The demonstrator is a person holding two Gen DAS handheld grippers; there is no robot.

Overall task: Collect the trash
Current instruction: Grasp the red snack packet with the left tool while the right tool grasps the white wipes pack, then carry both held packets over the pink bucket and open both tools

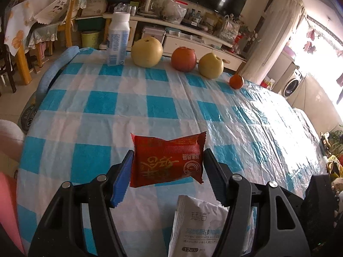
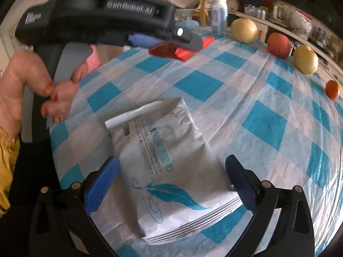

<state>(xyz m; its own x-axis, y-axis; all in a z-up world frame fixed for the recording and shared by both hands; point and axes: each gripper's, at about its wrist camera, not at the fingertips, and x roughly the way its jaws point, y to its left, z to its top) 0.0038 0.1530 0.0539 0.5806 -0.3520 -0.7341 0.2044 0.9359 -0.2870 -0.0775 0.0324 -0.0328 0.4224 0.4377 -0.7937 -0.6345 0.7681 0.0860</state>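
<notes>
Checked cloth: blue-and-white tablecloth (image 1: 103, 102) covers the whole table and is wrinkled and glossy on the right side.
White pouch: a flat white wipes pouch (image 2: 171, 165) with a teal feather print lies on the cloth at the near edge; in the left wrist view only its top end shows, low in the frame.
Right gripper: the right gripper (image 2: 171, 184) hangs over the white pouch with a blue-padded finger on either side of it; the jaws stand wide and do not press on the pouch.
Left gripper: the left gripper (image 1: 166, 162) is clamped on the two short ends of the red wrapper; a hand (image 2: 36, 90) with painted nails holds its grey handle at the left of the right wrist view.
Red wrapper: the red snack wrapper (image 1: 167, 160), printed with gold characters, is lifted clear of the cloth between the left jaws, farther out over the table than the white pouch.
Bottle: a white and blue bottle (image 1: 116, 40) stands upright at the far left edge of the table.
Fruit row: to the right of the bottle along the far edge sit a large yellow pear (image 1: 146, 50), a red apple (image 1: 184, 59), a smaller yellow pear (image 1: 210, 65), then a small orange (image 1: 236, 81).
</notes>
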